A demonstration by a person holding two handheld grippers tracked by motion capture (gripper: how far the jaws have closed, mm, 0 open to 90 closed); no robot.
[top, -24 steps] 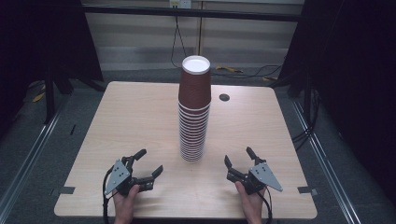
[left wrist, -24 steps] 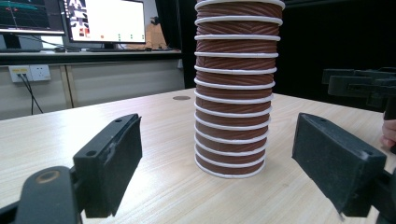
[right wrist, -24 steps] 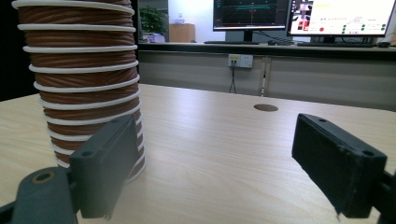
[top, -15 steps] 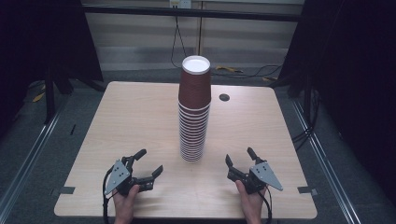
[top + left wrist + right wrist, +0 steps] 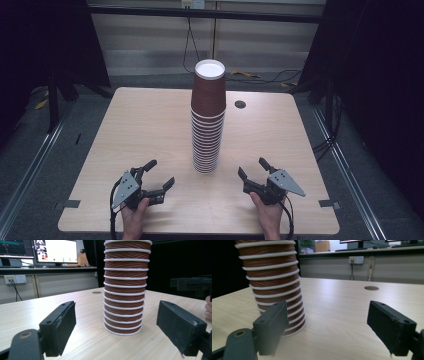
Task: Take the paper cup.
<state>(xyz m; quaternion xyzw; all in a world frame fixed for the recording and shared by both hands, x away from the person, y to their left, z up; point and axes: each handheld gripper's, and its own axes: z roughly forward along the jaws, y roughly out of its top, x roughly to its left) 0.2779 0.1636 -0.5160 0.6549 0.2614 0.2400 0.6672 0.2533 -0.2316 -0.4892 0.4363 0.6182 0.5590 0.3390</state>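
Cups first, from the high view: a tall stack of brown paper cups (image 5: pixel 207 120) stands upright near the middle of the desk (image 5: pixel 130 135), its long axis vertical, the top cup's white inside facing up. The left tongs (image 5: pixel 159 174) and the right tongs (image 5: pixel 252 168) rest near the desk's front edge, one on each side of the stack and both aimed inward and forward at its base. The stack lies ahead of and between them, well apart from either; the two look about equally near (the right perhaps a touch closer, though I would not swear to it). Each hand grips its tool from behind, forearms coming in low from the bottom edge, wrists level rather than tipped down. A small dark round hole (image 5: pixel 240 104) sits in the desk behind and right of the stack.

Left gripper view: the two black jaws stand wide apart with nothing between them but bare wood, and the cup stack (image 5: pixel 125 287) rises dead ahead, centred in the gap.

Right gripper view: the jaws are likewise spread and empty, with the stack (image 5: pixel 274 285) off to the left of the line of aim, part-hidden behind the left jaw.
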